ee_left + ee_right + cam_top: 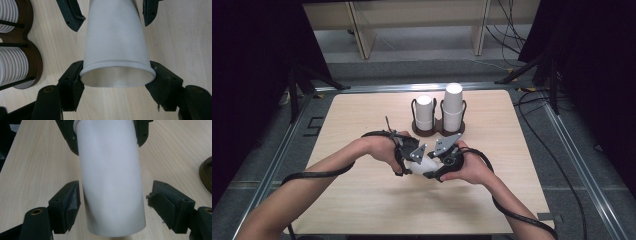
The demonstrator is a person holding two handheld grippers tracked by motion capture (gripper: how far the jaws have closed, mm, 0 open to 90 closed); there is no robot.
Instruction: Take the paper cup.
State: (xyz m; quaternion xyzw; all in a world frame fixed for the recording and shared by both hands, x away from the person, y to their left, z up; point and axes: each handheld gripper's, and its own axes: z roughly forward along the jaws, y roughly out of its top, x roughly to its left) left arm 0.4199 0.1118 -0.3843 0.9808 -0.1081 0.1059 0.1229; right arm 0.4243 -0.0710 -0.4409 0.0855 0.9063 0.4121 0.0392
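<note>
High view: cup (pixel 421 166) lies sideways between my left gripper (pixel 413 152) and right gripper (pixel 443 155), near the cup rack (pixel 438 129) — left gripper view: my jaws pinch its rim (pixel 117 75), axis pointing away — right gripper view: my jaws flank the base end (pixel 115 220), gaps either side, gripping nothing.

Both forearms reached in from near edge, hands meeting mid-table. Left black two-jaw gripper (pixel 418 159) clamped, jaws pressed on both sides of load. Right black two-jaw gripper (pixel 435 161) faced it, jaws spread, not touching.
</note>
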